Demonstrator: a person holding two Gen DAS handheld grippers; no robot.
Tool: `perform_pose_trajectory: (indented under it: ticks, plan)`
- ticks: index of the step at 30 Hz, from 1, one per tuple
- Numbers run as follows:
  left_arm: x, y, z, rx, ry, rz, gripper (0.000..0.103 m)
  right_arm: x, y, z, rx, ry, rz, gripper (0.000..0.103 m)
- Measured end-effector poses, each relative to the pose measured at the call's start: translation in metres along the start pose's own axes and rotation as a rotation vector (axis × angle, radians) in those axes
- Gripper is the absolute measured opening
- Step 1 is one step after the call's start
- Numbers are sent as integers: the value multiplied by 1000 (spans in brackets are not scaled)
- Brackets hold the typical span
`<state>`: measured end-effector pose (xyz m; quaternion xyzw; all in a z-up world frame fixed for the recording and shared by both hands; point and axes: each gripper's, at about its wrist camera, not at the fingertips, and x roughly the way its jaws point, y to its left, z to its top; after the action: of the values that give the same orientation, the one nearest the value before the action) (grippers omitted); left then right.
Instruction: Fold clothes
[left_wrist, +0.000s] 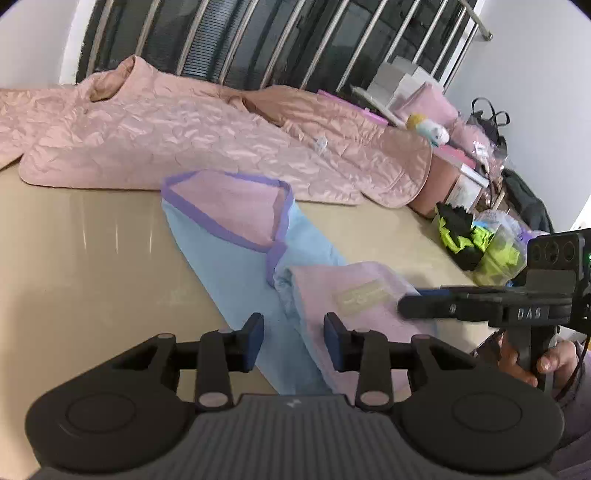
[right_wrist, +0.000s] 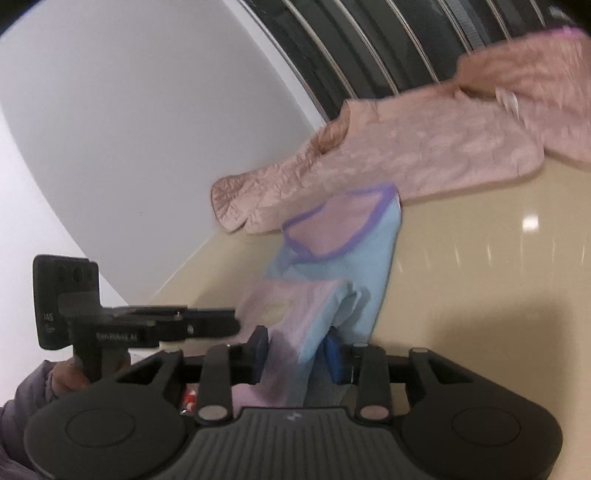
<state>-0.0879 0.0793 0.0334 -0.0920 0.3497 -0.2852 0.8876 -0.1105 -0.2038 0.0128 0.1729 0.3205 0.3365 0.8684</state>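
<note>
Home rm: barred window (left_wrist: 258, 40), quilted pink jacket (left_wrist: 166, 136) on glossy beige table (left_wrist: 74, 258), bags/clutter (left_wrist: 480, 236).

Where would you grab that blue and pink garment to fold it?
Probably at its near, folded-back pink end, coming low from the near table edge: that end is doubled and raised, while the blue garment otherwise lies flat on the table.

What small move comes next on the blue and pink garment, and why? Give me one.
Probably close the left tongs on the garment. It lies stretched along the table, its near end between the pads of both the left and the right tongs. The left pads stand apart, not pinching. Whether the right ones grip is unclear.
</note>
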Motion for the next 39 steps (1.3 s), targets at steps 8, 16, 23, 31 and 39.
perform_pose_trajectory:
  ticks: [8, 16, 23, 31, 39]
  plan:
    - [7, -5, -4, -108, 21, -61, 17, 17, 2, 4, -38, 61, -20, 21]
    - [-22, -14, -19, -211, -82, -22, 3, 10, 17, 11, -116, 44, 38, 13]
    - [-17, -15, -23, -180, -50, 102, 35, 19, 6, 8, -97, 70, -47, 40]
    - [-19, -29, 5, -114, -166, -30, 39, -9, 34, 24, -228, -86, -152, 35]
    - [19, -15, -4, -204, -39, 65, 29, 39, 31, 3, -328, 65, -278, 14]
